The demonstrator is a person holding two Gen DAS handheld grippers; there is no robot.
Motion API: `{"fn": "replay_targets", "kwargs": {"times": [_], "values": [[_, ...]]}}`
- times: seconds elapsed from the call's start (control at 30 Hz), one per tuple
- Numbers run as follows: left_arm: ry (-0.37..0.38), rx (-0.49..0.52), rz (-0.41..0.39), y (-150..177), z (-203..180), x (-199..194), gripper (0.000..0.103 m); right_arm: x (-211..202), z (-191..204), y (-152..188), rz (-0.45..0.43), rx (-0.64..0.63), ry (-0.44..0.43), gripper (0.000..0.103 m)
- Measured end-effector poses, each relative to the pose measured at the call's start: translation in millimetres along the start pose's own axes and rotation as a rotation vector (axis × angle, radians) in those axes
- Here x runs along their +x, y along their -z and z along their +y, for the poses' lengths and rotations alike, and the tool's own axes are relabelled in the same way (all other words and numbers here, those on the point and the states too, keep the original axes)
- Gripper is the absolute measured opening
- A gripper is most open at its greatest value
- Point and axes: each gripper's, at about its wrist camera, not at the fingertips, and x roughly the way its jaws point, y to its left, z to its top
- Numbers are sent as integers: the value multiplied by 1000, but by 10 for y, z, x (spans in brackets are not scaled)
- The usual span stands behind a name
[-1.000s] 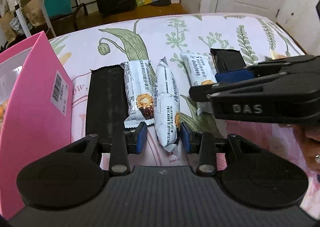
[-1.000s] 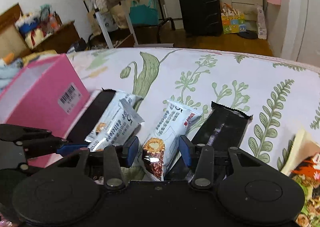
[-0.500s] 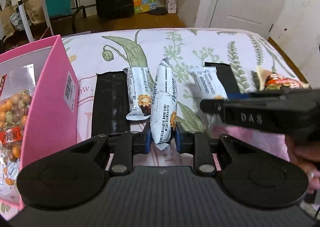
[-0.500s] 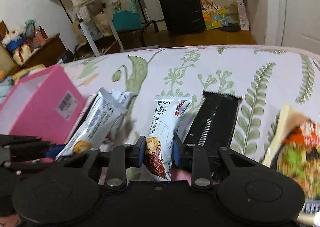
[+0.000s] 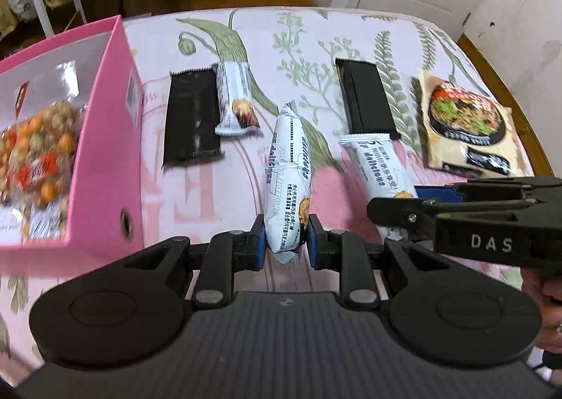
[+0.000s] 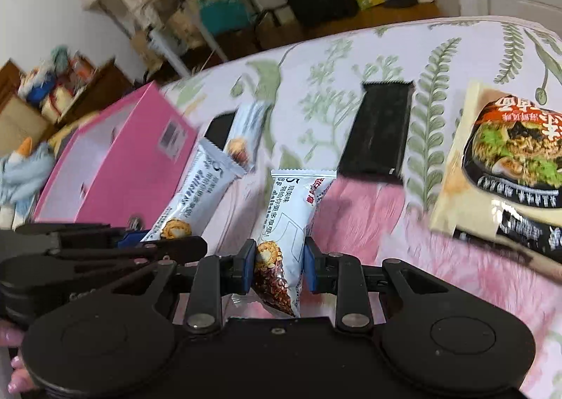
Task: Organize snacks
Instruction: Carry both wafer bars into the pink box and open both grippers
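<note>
Both claws clamp light, crinkly snack bars: left gripper (image 5: 285,246) and right gripper (image 6: 279,265) each pinch a white bar (image 5: 287,181) near its lower end, slippery film likely to sag ahead.

The white snack bars (image 5: 288,170) (image 6: 291,219) have smooth, glossy plastic-film wrappers with crimped ends, while the black packets (image 5: 192,117) (image 5: 367,100) look like darker, duller film. The pink box (image 5: 105,139) appears to be matt card with a paper barcode label, and the bed (image 5: 302,37) wears a soft printed cloth sheet. Each tool (image 5: 285,240) (image 6: 279,260) is matt black plastic with blue pads and small metal pins.
</note>
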Motion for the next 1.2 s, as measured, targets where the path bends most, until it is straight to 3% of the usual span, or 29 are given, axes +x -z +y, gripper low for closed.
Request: {"fn": "replay_targets", "kwargs": {"times": [0.23,0.4,0.53,0.67,0.93,1.2], "values": [[42,-46,26,79,123,-397,22,-267,320,37,71,-91,-58,32],[5,-67,4,169,228,-786,22,-461,648,75,85,-112,-139,32],[-3,-110,-42,217,416,-1124,22,-550,936,74,76,-174,-204,32],[-83,-148,-122,255,676,-1469,22,-585,1240,6,50,-255,-250,32],[-222,-253,-227,211,1367,-1774,22,-270,1936,-322,-20,-422,-282,32],[-264,-329,-241,32,2031,-1378,22,569,2288,-642,35,-420,-313,32]]}}
